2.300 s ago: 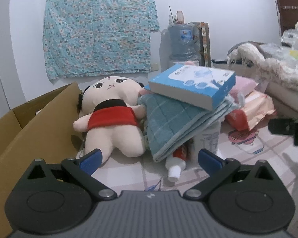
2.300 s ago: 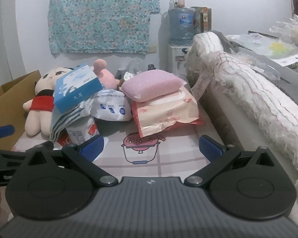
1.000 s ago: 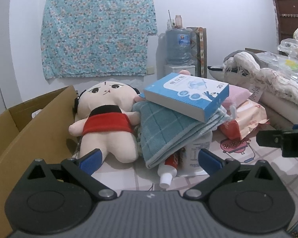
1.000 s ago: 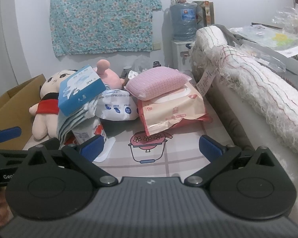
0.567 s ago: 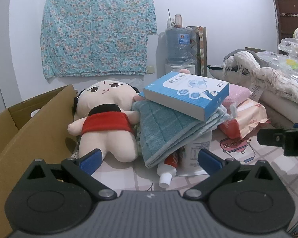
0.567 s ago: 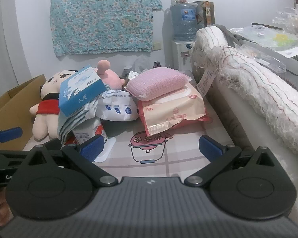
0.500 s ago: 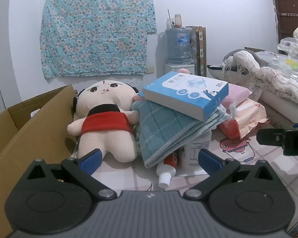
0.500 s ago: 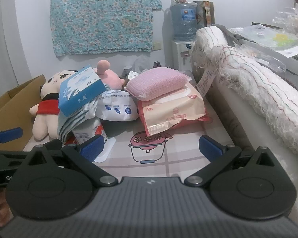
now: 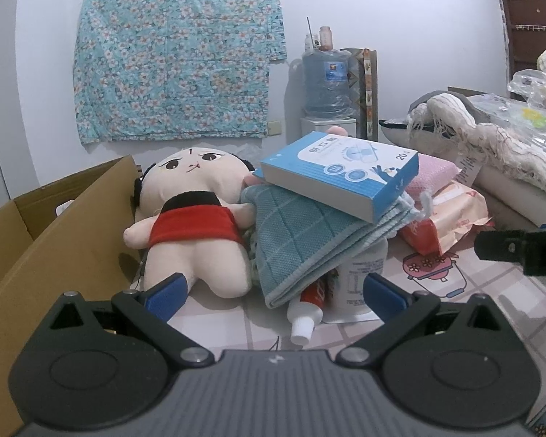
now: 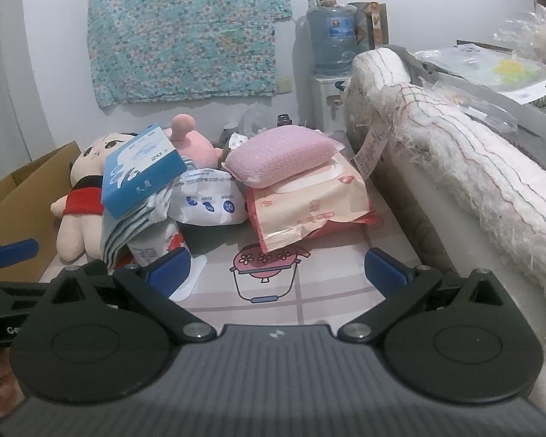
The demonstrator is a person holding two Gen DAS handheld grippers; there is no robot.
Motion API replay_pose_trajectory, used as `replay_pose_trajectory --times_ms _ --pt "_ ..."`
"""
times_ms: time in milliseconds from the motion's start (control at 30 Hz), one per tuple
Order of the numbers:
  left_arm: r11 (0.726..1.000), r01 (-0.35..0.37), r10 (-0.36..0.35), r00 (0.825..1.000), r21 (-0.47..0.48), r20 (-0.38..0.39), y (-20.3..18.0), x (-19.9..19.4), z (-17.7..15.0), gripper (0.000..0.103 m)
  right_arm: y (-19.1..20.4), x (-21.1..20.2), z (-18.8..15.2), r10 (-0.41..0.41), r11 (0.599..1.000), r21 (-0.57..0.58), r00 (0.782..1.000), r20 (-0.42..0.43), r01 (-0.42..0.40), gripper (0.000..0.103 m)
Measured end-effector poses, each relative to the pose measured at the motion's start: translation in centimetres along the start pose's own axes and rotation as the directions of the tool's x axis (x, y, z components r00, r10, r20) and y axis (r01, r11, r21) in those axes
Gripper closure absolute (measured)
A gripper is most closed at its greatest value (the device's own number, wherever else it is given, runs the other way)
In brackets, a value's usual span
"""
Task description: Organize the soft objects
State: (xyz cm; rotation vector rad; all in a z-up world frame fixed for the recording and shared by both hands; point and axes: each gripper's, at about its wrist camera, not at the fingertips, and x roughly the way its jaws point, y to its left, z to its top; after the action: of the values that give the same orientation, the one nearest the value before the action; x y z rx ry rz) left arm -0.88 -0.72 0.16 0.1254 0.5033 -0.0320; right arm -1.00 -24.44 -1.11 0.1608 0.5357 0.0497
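A cream plush doll (image 9: 196, 218) in a red top lies on its back beside a cardboard box (image 9: 36, 240). Against it leans a folded teal cloth (image 9: 309, 240) with a blue carton (image 9: 342, 178) on top. My left gripper (image 9: 273, 293) is open, just short of the doll's legs and the cloth. In the right wrist view a pink sponge pad (image 10: 284, 154) rests on a wet-wipes pack (image 10: 309, 207), with a pink plush (image 10: 193, 142) behind the blue carton (image 10: 142, 171). My right gripper (image 10: 276, 273) is open over the printed mat, short of the pile.
A toothpaste tube (image 9: 307, 306) and a white bottle (image 9: 360, 276) sit under the cloth. A white plastic pack (image 10: 211, 200) lies mid-pile. A rolled fringed blanket (image 10: 455, 167) borders the right side. A water jug (image 9: 327, 83) stands at the wall.
Over the last two seconds both grippers have pulled back and levelled a little; the pile sits slightly farther off. Nothing has been grasped, and the last half second shows almost no motion.
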Motion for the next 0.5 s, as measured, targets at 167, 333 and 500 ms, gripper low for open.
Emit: replay_pose_trajectory --times_ms 167,333,500 --pt "1.0 0.0 0.0 1.0 -0.001 -0.001 -0.02 0.01 0.0 0.0 -0.31 -0.1 0.11 -0.012 1.0 -0.002 1.0 0.005 0.012 0.001" --pt "1.0 -0.001 0.001 1.0 -0.001 -0.001 0.0 -0.01 -0.03 0.0 -0.78 -0.01 0.19 -0.008 1.0 0.02 1.0 -0.002 0.008 0.001" --pt "1.0 -0.002 0.002 1.0 -0.001 -0.001 -0.06 0.03 0.01 0.0 -0.76 -0.06 0.21 -0.015 1.0 0.007 1.0 -0.002 0.015 0.001"
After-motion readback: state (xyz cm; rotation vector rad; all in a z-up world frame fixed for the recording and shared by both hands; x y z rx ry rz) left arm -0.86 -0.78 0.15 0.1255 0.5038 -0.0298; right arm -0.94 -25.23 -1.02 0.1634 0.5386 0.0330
